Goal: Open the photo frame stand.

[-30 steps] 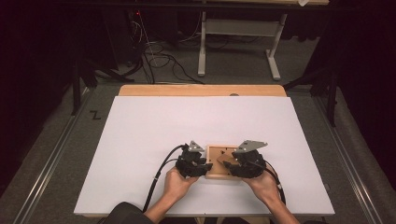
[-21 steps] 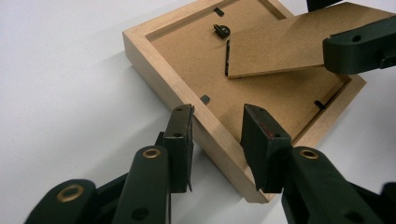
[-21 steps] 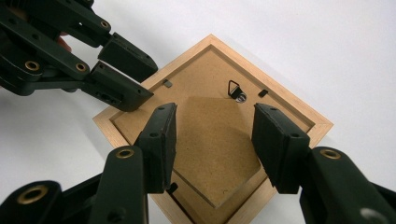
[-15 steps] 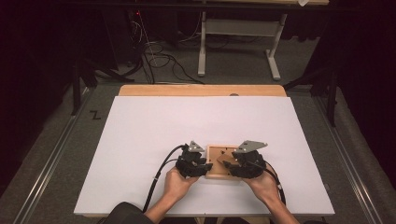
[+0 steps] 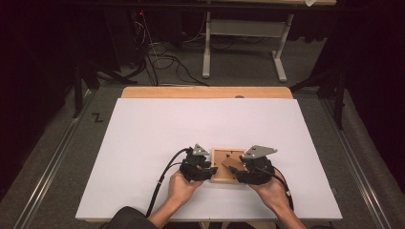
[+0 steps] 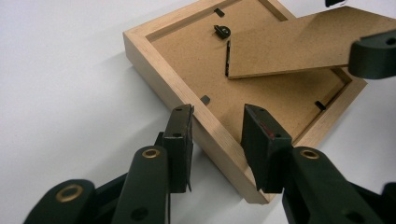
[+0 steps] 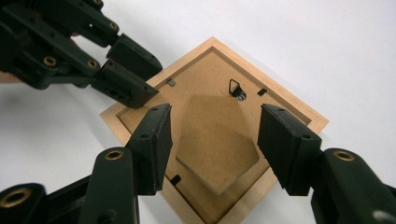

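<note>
here the left gripper [image 6: 217, 140] clamps the frame [image 6: 154, 70] edge.

One mark can be read: a black letter "Z" [image 5: 97, 117] on the grey floor [image 5: 57, 143], left of centre in the high view, just beside the table's upper left corner (possibly tape). The picture frame [image 5: 216, 177] bears no writing.

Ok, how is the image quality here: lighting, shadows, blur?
High view: the white table cover is evenly lit, its surroundings dark, detail soft. Left gripper view: the pale wooden picture frame is sharp and throws a soft shadow; the nearest black jaws blur slightly. Right gripper view: even light, no glare on the frame's brown backing board.
</note>
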Available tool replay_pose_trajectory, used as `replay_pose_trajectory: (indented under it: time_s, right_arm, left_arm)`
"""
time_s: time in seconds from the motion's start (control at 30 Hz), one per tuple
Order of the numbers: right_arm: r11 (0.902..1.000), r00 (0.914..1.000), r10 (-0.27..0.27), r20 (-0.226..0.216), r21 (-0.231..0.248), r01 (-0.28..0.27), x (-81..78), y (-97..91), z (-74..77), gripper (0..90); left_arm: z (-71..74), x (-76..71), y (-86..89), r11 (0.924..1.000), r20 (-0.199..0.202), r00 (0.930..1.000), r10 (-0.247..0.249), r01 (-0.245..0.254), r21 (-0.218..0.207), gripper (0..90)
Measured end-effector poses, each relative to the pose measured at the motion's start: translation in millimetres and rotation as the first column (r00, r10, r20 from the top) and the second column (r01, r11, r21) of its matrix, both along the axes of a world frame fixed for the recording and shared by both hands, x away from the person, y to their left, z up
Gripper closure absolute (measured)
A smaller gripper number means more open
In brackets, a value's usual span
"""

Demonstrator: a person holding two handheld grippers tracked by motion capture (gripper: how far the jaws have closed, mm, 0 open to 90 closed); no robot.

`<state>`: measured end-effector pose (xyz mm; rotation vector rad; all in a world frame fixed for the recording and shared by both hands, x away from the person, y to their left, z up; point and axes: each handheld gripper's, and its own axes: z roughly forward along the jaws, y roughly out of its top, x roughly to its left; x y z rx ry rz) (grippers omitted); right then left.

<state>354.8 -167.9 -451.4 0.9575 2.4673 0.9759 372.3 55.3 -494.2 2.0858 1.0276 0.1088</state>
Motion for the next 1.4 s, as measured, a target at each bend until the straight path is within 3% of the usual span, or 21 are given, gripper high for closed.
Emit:
replay_pose_trajectory:
  time_s: [0.37, 0.7, 0.93, 1.4]
  right_arm:
    - [0.9998, 0.9996, -0.019, -0.019, 0.006, 0.019, -13.3, -15.0, -4.7, 41.8]
    - [0.9993, 0.9977, -0.038, -0.056, 0.006, 0.038, -14.1, -23.1, -18.7, 57.9]
    - [0.9991, 0.9984, -0.041, -0.040, 0.013, 0.041, -9.0, -20.3, -16.7, 69.4]
    - [0.9991, 0.9988, -0.042, -0.026, 0.004, 0.042, -2.3, -13.1, -10.6, 71.4]
  left_arm:
    - [-0.1, -0.3, -0.3, 1.0000, 0.004, 1.0000, 0.001, -0.001, 0.004, 62.4]
    - [0.0, -0.6, -0.5, 1.0000, 0.006, 1.0000, 0.002, -0.002, 0.005, 62.5]
    - [0.1, -0.6, -0.5, 1.0000, 0.005, 1.0000, 0.002, -0.002, 0.004, 62.5]
    - [0.3, -1.0, -1.0, 1.0000, 0.011, 0.9999, 0.000, 0.000, 0.007, 62.6]
